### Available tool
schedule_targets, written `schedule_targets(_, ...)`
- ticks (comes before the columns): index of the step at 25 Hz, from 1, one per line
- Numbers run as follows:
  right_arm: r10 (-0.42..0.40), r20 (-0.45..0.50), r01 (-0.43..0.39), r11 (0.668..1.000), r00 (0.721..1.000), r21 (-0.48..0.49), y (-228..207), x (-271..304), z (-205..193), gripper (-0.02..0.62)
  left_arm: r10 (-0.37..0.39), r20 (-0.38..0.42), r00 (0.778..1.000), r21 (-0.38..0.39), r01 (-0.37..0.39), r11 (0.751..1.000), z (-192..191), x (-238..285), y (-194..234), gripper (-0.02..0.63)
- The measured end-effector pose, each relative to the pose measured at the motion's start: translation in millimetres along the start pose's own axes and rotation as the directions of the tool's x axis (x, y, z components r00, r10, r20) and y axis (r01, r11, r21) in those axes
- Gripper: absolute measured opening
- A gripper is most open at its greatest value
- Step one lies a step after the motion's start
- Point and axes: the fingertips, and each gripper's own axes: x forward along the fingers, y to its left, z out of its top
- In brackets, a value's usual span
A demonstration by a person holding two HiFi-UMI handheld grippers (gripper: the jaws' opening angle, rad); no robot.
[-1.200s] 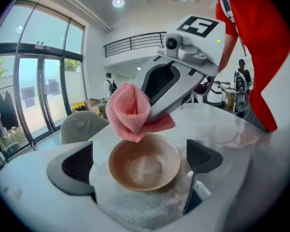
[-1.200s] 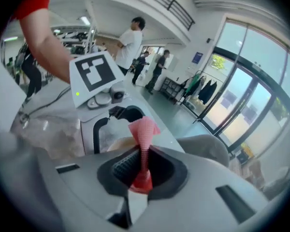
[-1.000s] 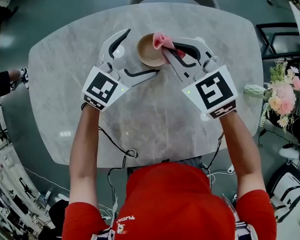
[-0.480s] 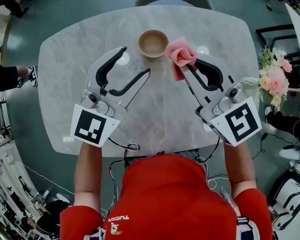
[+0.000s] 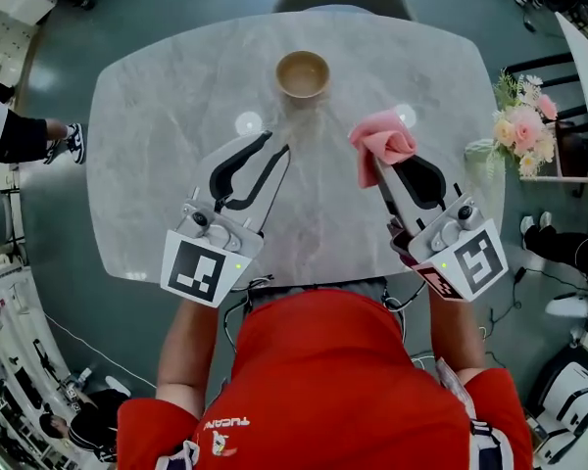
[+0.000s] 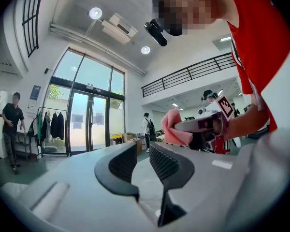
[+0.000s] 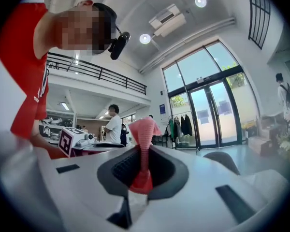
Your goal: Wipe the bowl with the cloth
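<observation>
Table (image 5: 176, 116) top is seen as grey-veined, marble-look stone, polished, with lamp glare reflected. Bowl (image 5: 303, 73) is seen as light wood, smooth, satin finish. Cloth (image 5: 380, 140) is read as soft pink fabric, finely woven texture, matt. Right gripper (image 5: 376, 170) shell is made out as white matt plastic; pads (image 7: 122, 170) black, ribbed, rubbery-looking. Floor (image 5: 157, 8) is seen as dark, slightly glossy.
</observation>
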Motion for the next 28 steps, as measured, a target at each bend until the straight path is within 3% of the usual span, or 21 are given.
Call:
schedule_targets(7, 0.018, 0.028, -0.018, 1.000, 0.999, 0.018, 22.6, -24.2, -2.0, 0.021, 0.069, 0.041, 0.997, -0.044, -0.067, 0.997, 6.0, -19.0, -19.1, 0.006)
schedule_targets(14, 0.013, 0.048, -0.015, 0.999, 0.999, 0.028, 27.3, -35.9, 0.7, 0.021, 0.088, 0.045, 0.995, -0.041, -0.087, 0.995, 14.1, -30.4, -25.9, 0.006)
schedule_targets(28, 0.014, 0.022, -0.014, 1.000, 1.000, 0.022, 40.7, -50.7, -5.3, 0.020, 0.042, 0.027, 0.999, -0.056, -0.041, 0.998, 13.7, -34.1, -49.8, 0.006)
